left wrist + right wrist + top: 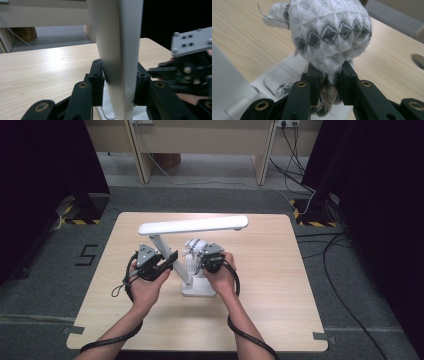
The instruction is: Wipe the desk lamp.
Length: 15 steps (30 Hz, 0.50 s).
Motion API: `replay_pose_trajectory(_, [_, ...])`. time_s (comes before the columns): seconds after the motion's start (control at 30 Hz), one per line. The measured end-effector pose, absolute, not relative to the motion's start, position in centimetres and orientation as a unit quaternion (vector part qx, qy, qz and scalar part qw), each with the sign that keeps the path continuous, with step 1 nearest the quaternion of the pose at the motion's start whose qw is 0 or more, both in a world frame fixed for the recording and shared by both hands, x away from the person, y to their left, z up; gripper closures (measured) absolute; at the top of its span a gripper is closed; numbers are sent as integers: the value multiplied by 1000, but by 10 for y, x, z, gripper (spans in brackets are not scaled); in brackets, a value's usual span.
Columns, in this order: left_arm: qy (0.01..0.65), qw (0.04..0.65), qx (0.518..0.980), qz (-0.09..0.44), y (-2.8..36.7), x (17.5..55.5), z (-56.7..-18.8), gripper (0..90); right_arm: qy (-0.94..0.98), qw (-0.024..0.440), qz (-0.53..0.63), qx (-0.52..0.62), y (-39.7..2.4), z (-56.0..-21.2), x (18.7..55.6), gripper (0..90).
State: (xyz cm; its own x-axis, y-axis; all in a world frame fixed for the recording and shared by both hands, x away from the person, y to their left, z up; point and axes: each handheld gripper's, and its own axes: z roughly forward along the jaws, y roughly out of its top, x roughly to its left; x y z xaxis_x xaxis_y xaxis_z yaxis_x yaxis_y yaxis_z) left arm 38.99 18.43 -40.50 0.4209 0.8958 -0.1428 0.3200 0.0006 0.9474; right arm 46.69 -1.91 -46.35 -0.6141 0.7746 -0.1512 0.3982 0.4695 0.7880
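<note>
A white desk lamp (192,225) stands mid-table, its long head level over a slanted stem (117,60) and a flat base (200,289). My left gripper (167,262) is shut on the stem, one black pad (96,82) pressed on each side of it. My right gripper (202,260), just right of the stem, is shut on a bunched white cloth (329,32) with a grey diamond pattern. The cloth (196,246) bulges beyond the jaws, above the lamp's base (279,75).
The light wooden table (270,270) has bare room left, right and in front of the lamp. Cables trail from both grippers along the person's forearms. Wooden furniture legs (140,155) and floor cables (330,245) lie beyond the table's far and right edges.
</note>
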Motion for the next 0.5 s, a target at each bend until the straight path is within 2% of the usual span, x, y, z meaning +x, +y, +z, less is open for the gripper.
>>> replay_pose_trajectory(0.23, [463, 530, 657, 269, 185, 390, -404, 670, 834, 216, 384, 333, 8, -470, 470, 749])
replay_pose_trajectory(0.5, [463, 527, 659, 271, 184, 390, -404, 672, 848, 204, 371, 320, 13, -480, 475, 750])
